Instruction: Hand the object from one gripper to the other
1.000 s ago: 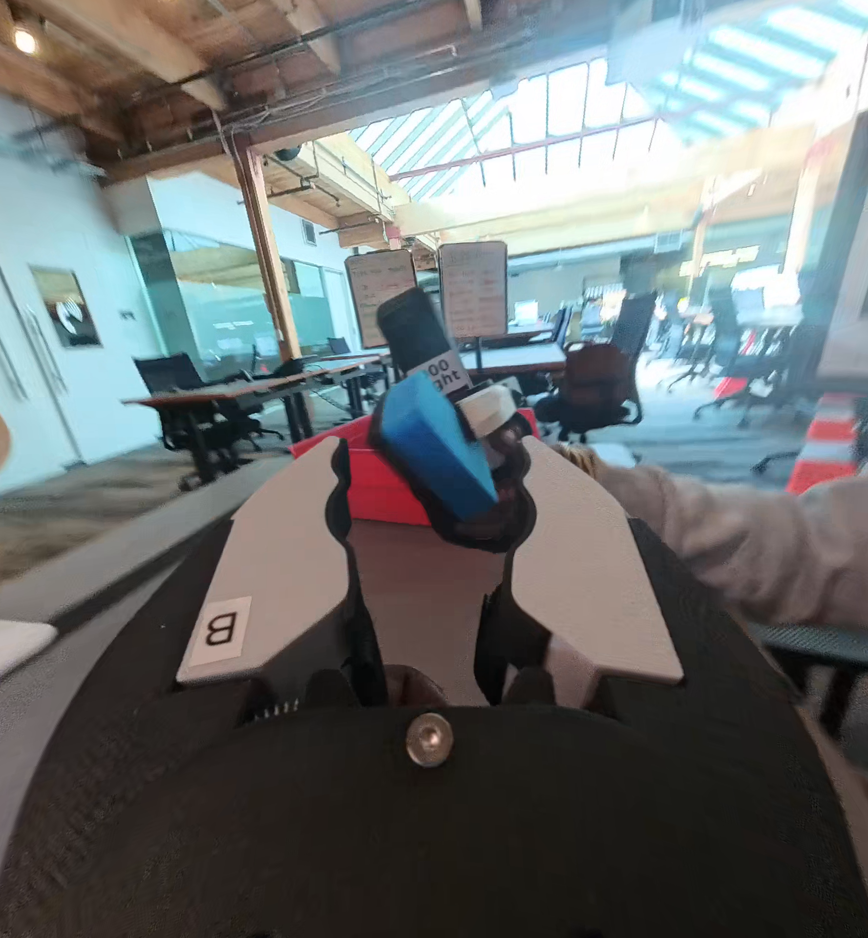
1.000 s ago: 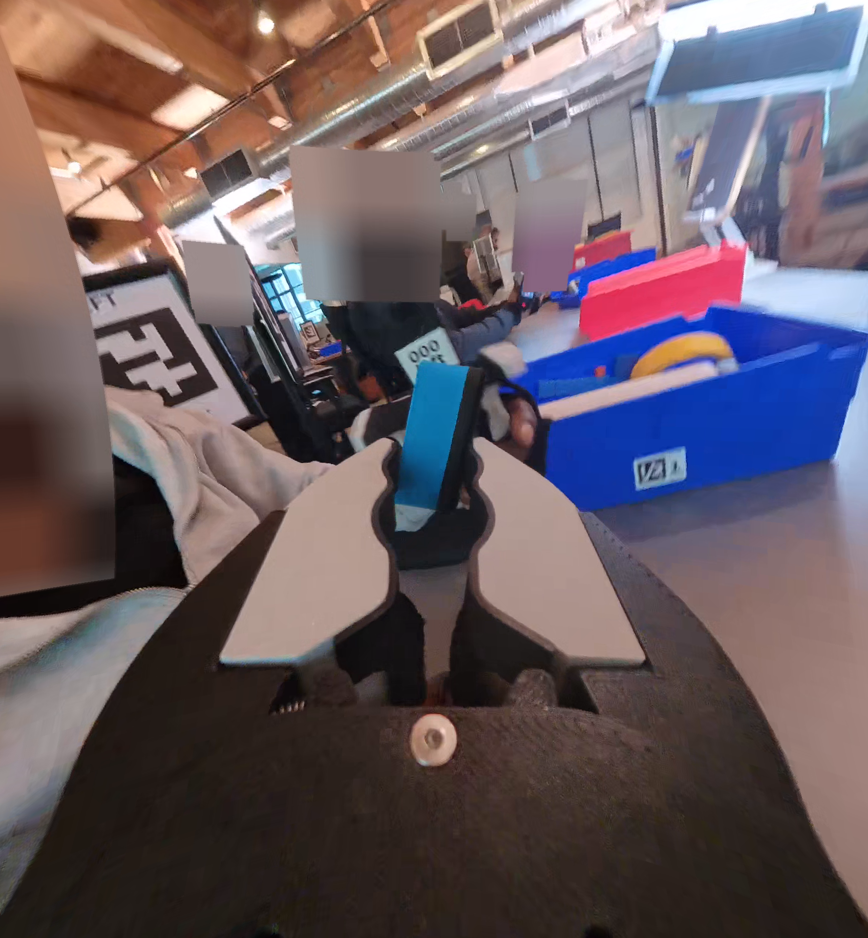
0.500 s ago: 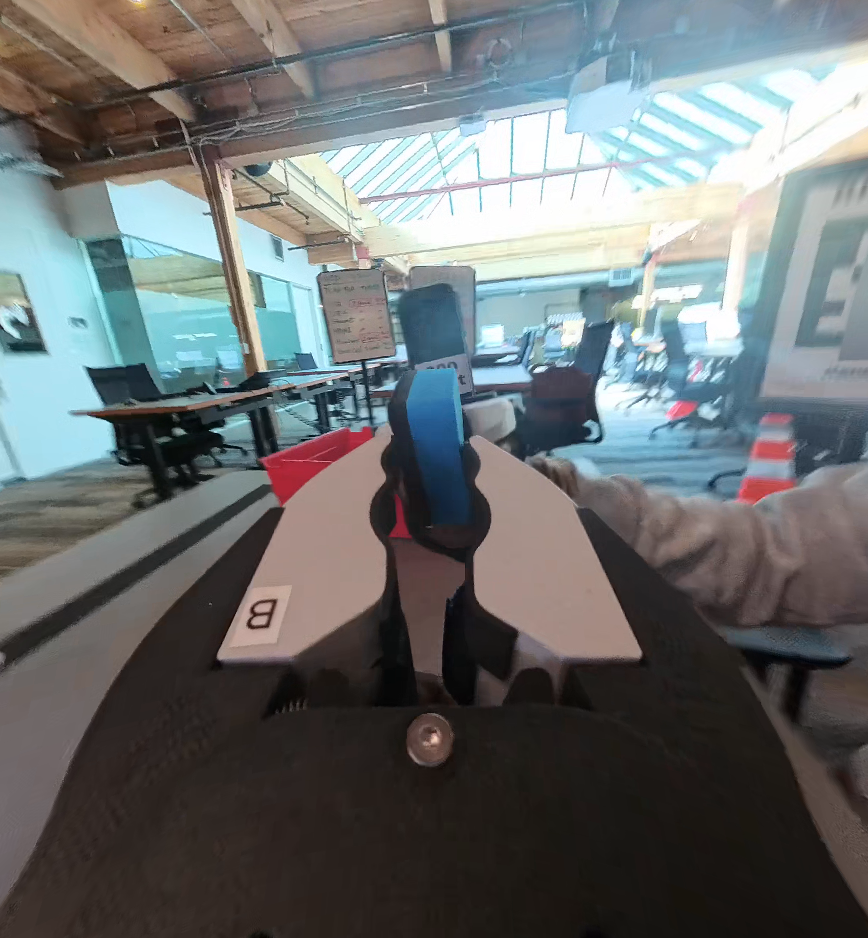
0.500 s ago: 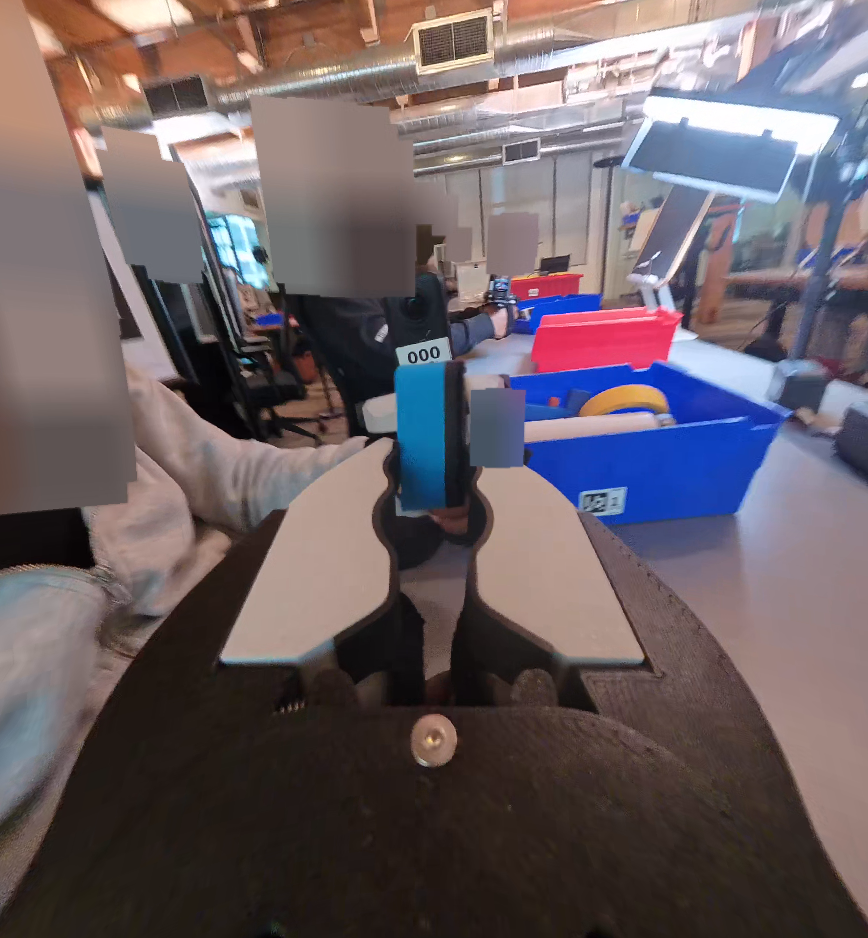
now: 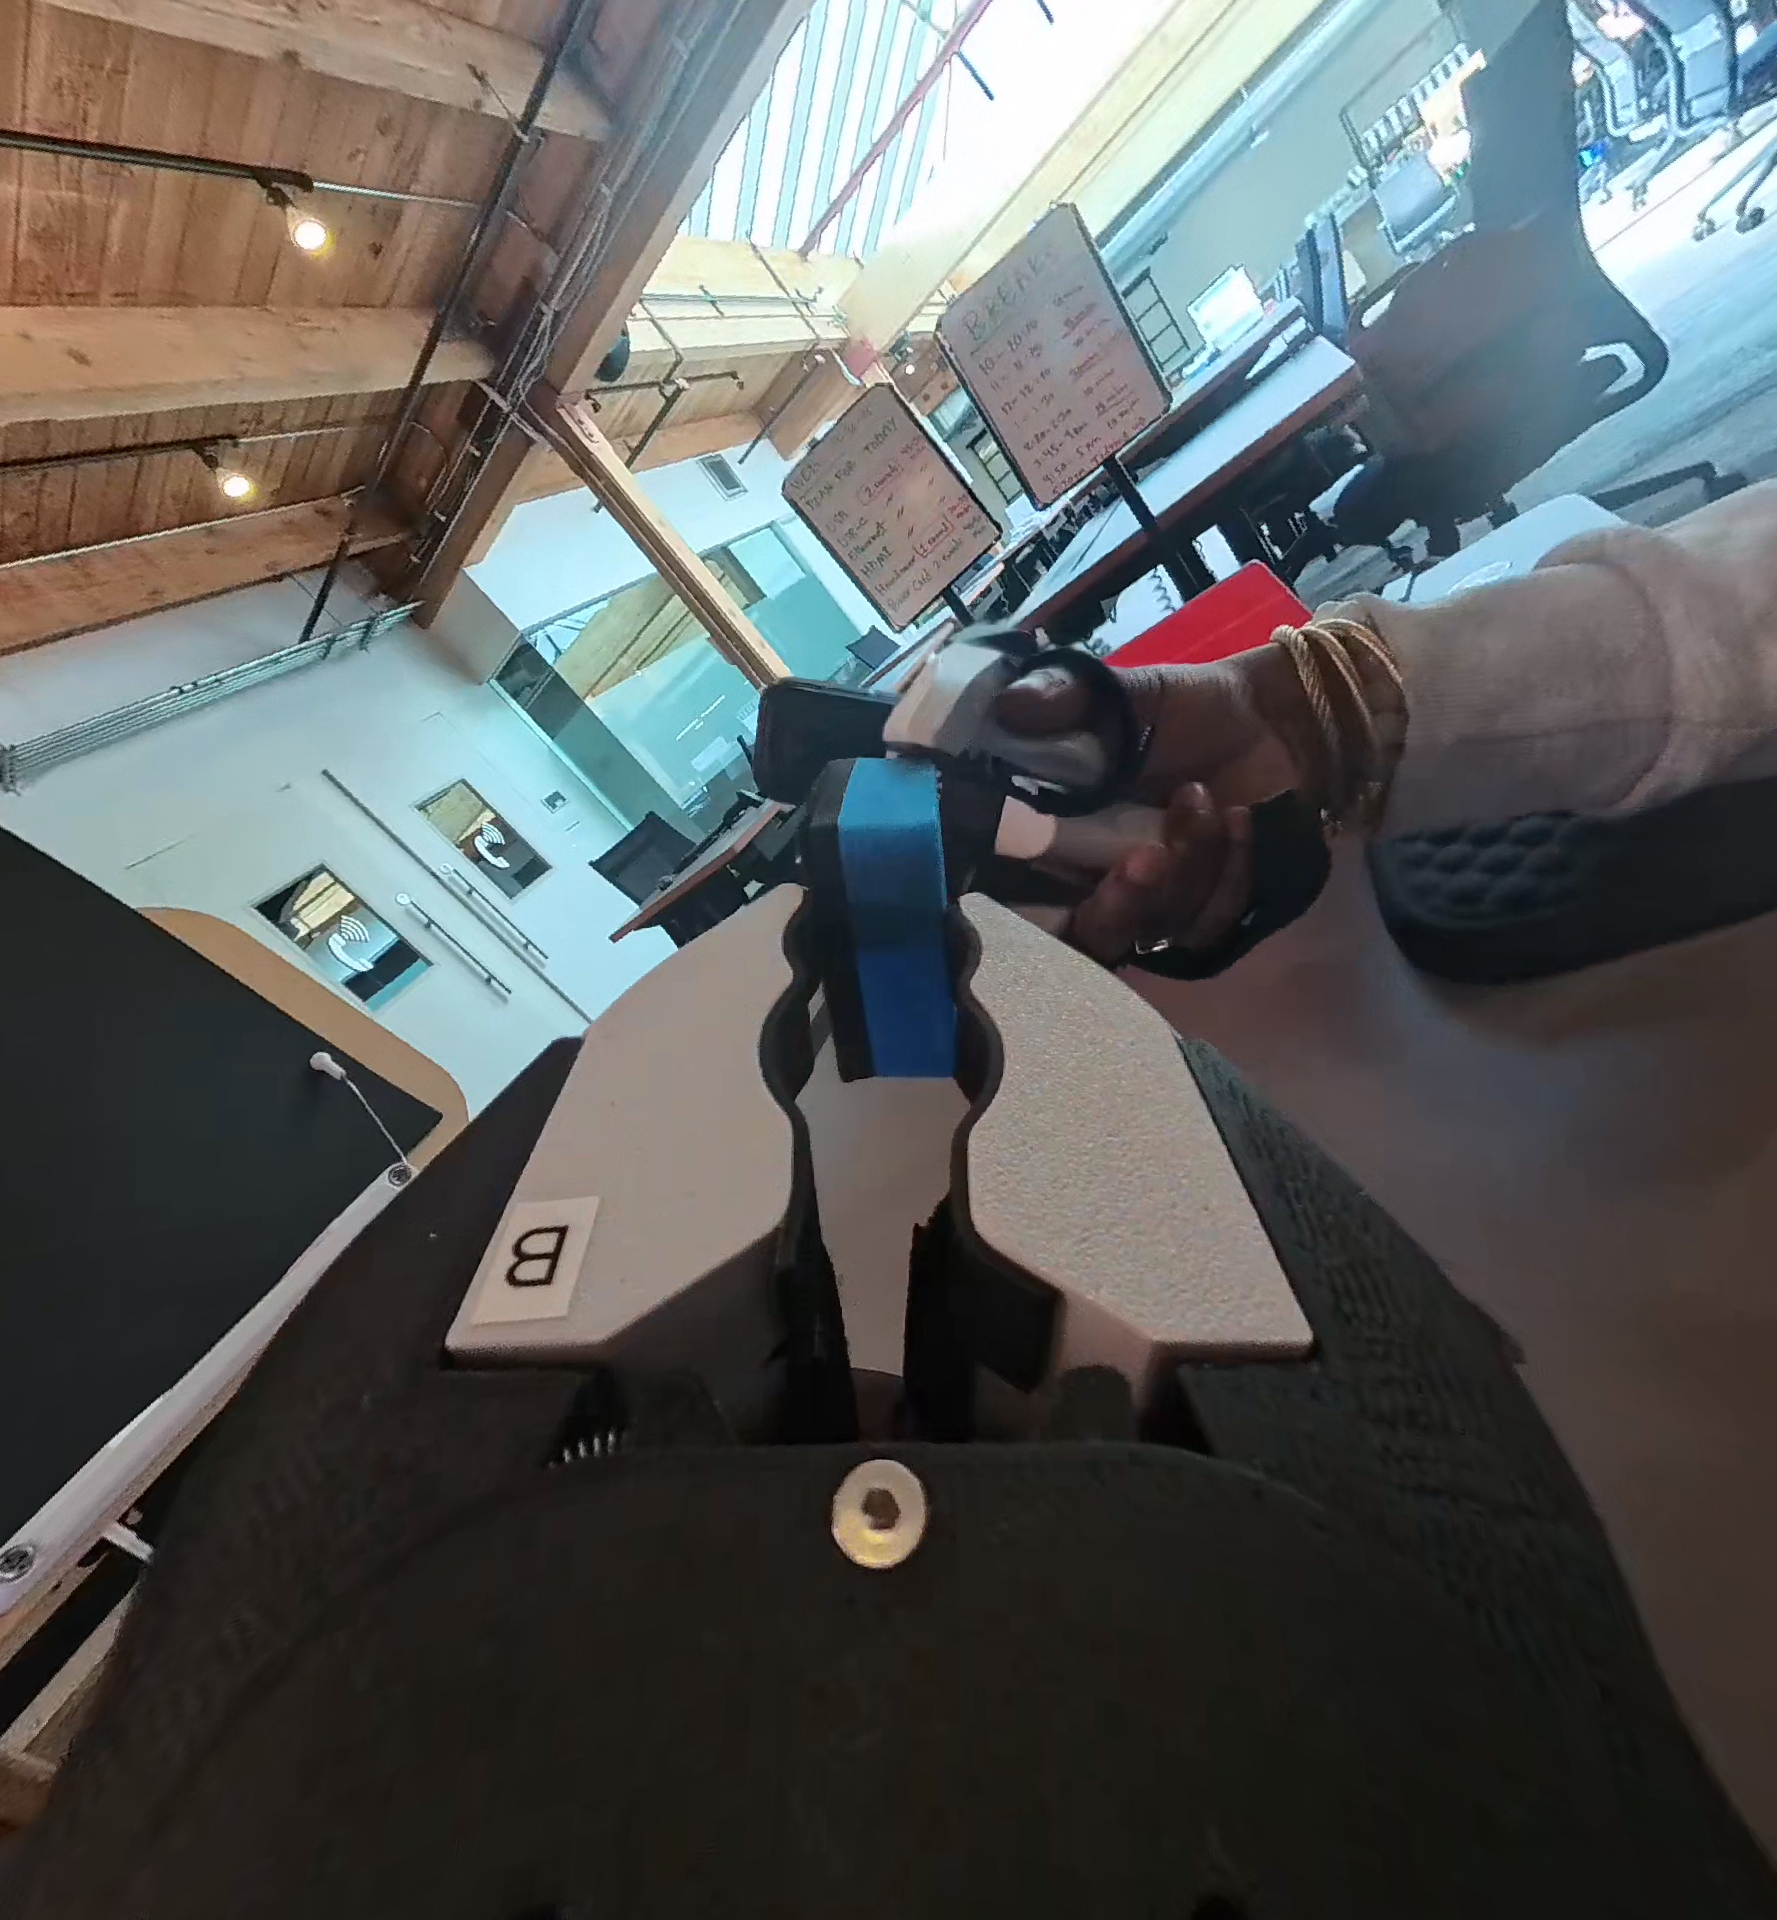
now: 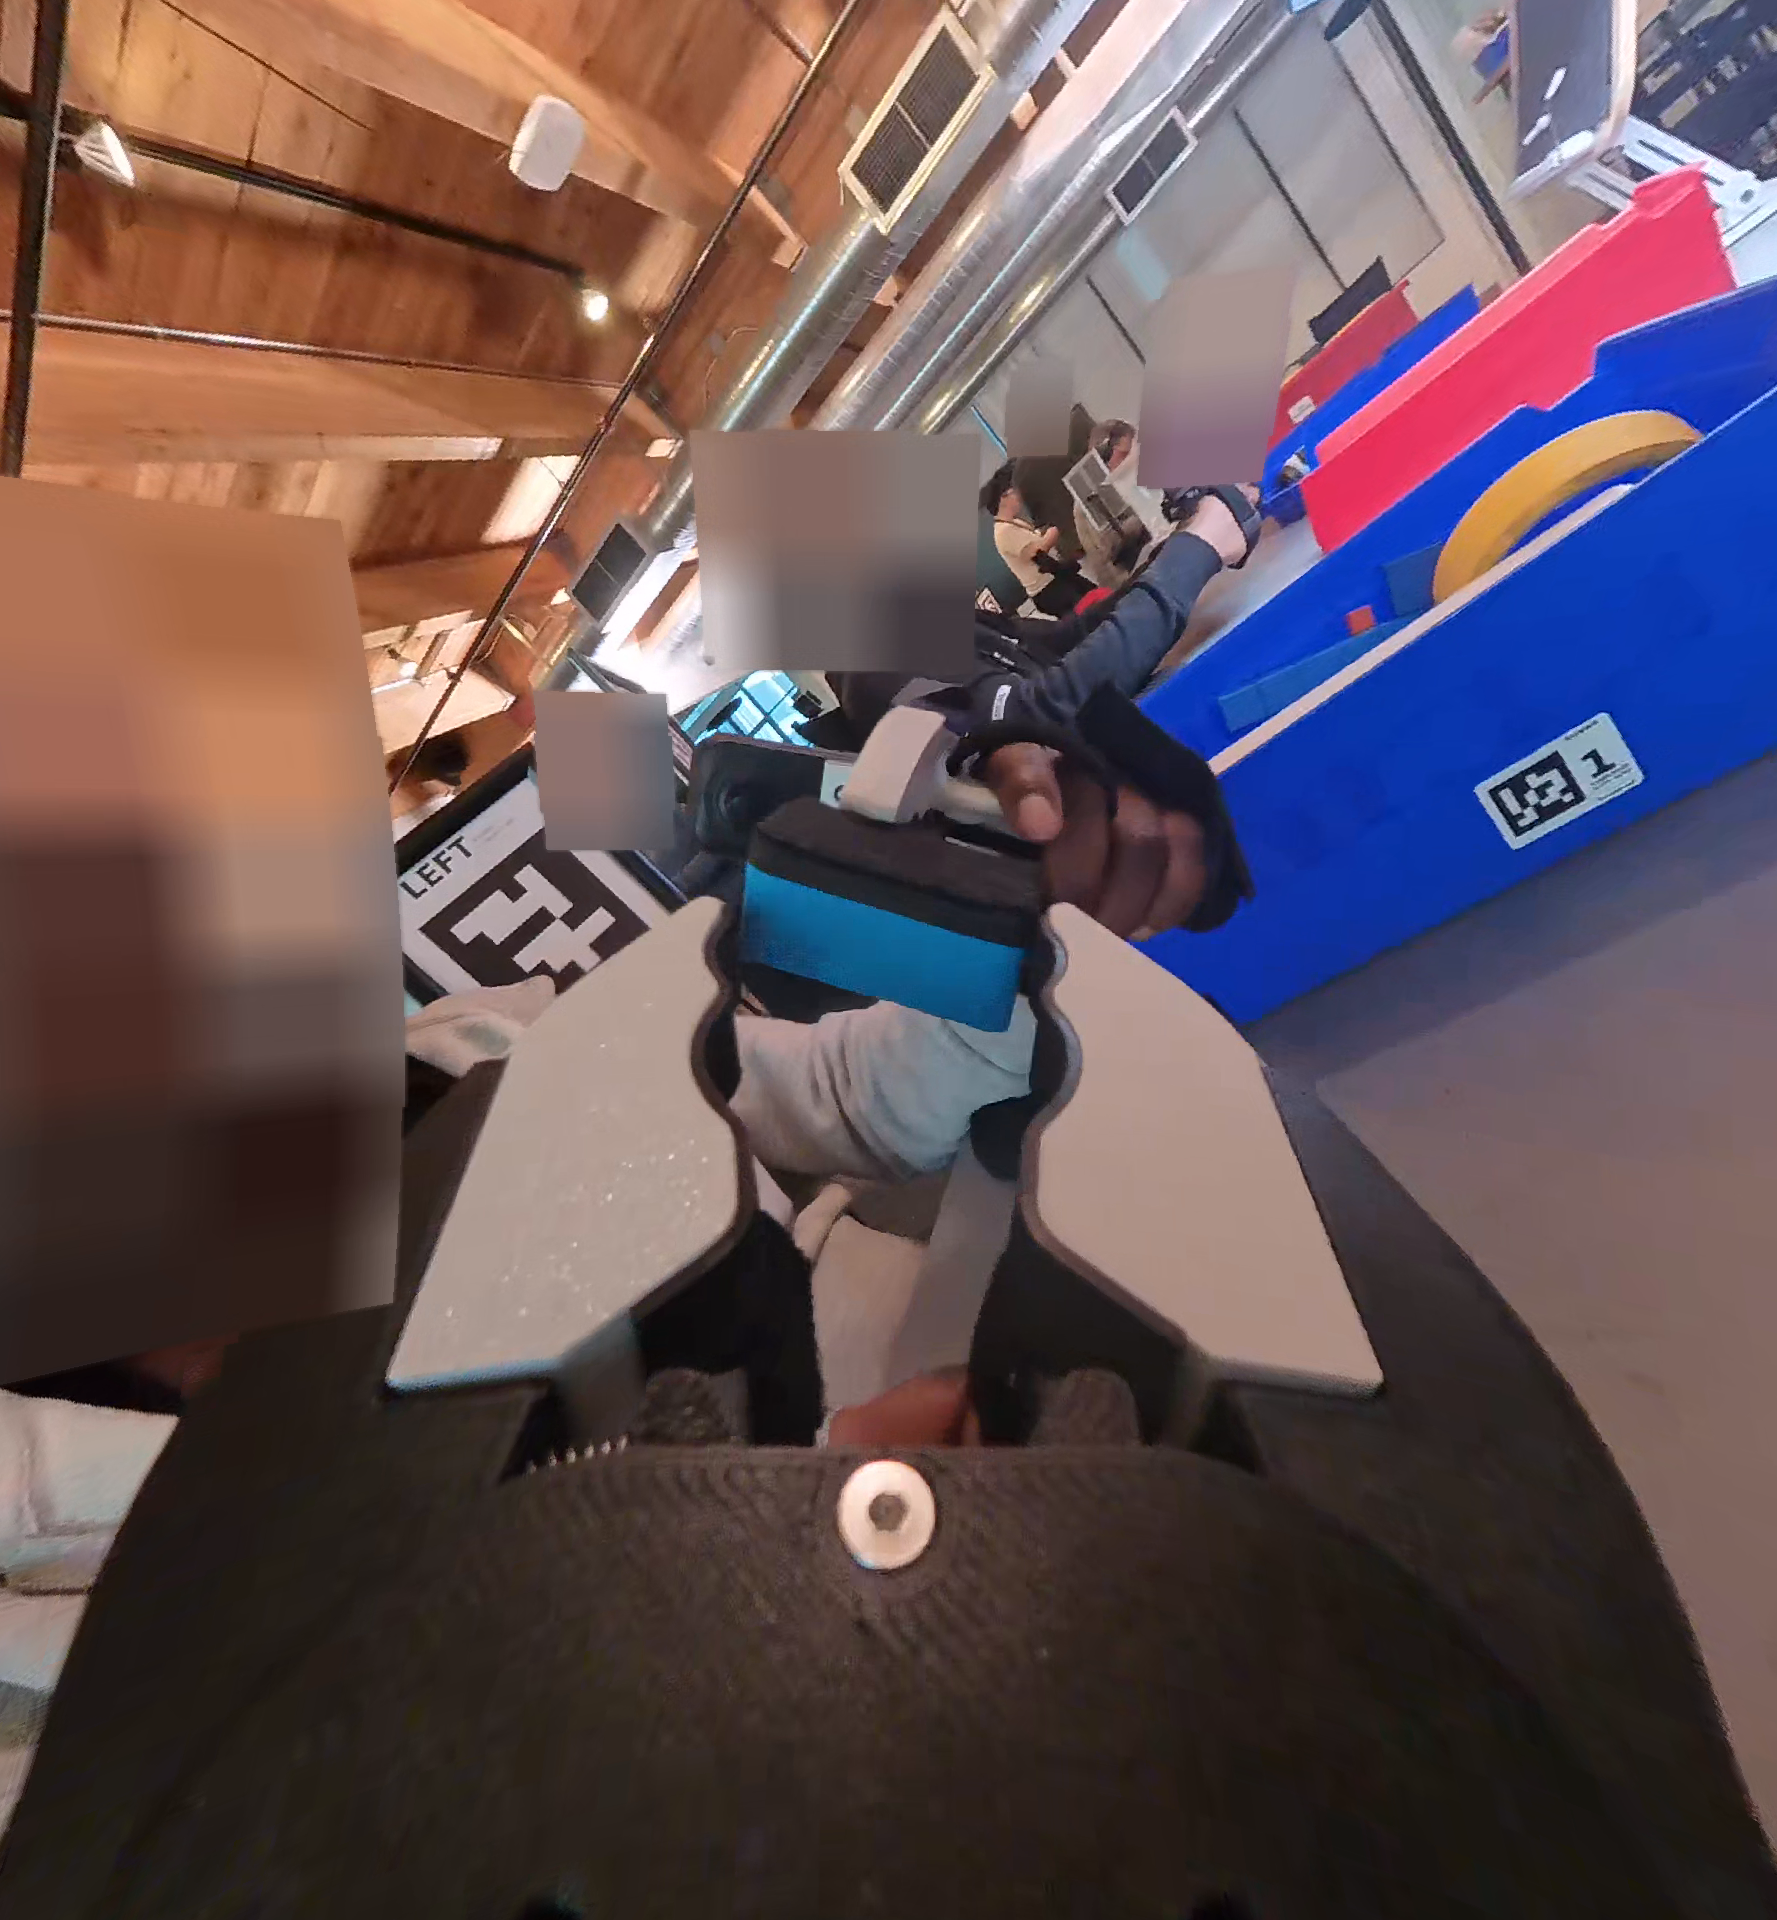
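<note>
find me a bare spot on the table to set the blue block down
Bare table lies right of the right gripper, in front of the blue bin. The bin is crowded: tape roll, scraps. At its open jaws are the block, held by the left gripper, and a hand.

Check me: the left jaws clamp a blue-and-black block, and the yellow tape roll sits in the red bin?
Wrong bin: the right wrist view shows the yellow tape roll in the blue bin, beside the red bin. The left jaws do clamp the blue-and-black block.
</note>
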The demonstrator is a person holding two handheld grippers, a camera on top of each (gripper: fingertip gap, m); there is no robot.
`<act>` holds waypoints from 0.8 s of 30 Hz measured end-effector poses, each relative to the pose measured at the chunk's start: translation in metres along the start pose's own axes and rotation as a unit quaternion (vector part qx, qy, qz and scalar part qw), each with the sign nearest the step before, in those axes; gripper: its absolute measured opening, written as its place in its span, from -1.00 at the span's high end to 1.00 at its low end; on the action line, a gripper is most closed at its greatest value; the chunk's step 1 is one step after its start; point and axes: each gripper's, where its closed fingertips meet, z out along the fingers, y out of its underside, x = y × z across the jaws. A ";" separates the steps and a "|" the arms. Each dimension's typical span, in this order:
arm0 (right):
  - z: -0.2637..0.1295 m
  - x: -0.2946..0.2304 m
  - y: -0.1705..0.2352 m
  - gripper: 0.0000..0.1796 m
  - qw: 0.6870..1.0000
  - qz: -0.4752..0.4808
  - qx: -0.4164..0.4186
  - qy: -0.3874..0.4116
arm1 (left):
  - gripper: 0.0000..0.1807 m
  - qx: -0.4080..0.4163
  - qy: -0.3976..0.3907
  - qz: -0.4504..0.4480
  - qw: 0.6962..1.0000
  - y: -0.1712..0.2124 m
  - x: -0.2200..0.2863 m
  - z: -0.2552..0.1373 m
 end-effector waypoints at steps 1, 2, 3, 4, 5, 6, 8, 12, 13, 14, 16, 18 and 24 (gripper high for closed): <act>-0.001 0.001 0.001 0.40 1.000 0.001 -0.004 0.000 | 0.75 -0.003 0.003 0.002 1.000 0.001 0.001 0.000; -0.001 0.001 0.002 0.41 1.000 0.003 -0.008 0.000 | 0.75 -0.004 0.004 0.002 1.000 0.001 0.002 0.000; -0.002 0.002 0.003 0.41 1.000 -0.001 -0.010 0.002 | 0.75 -0.004 0.001 -0.002 1.000 0.002 0.001 0.001; -0.002 0.002 0.002 0.42 1.000 -0.014 -0.010 0.007 | 0.75 -0.002 -0.001 -0.013 1.000 0.002 0.000 0.001; -0.002 0.001 0.001 0.42 0.999 -0.036 -0.008 0.015 | 0.74 0.006 -0.003 -0.040 0.999 0.001 -0.001 0.001; -0.002 0.000 -0.002 0.42 0.997 -0.069 -0.006 0.023 | 0.69 0.020 -0.003 -0.080 0.997 -0.003 -0.002 0.001; -0.003 -0.009 -0.008 0.42 0.987 -0.155 0.007 0.036 | 0.46 0.044 -0.001 -0.181 0.982 -0.007 -0.008 0.001; 0.000 -0.028 -0.006 0.42 0.924 -0.376 -0.011 0.071 | 0.17 0.103 0.065 -0.377 0.918 -0.018 -0.008 -0.001; 0.003 -0.033 -0.003 0.42 0.909 -0.411 -0.016 0.069 | 0.16 0.112 0.090 -0.405 0.903 -0.022 -0.005 -0.002; 0.006 -0.036 -0.001 0.42 0.898 -0.433 -0.020 0.068 | 0.16 0.114 0.111 -0.419 0.894 -0.025 -0.001 -0.002; 0.009 -0.038 0.003 0.41 0.887 -0.457 -0.027 0.066 | 0.20 0.105 0.132 -0.403 0.899 -0.026 0.008 -0.001; 0.011 -0.034 0.008 0.41 0.888 -0.454 -0.040 0.065 | 0.39 0.100 0.121 -0.348 0.924 -0.025 0.013 -0.001; 0.012 -0.031 0.007 0.42 0.905 -0.420 -0.032 0.062 | 0.41 0.106 0.099 -0.297 0.944 -0.025 0.008 -0.003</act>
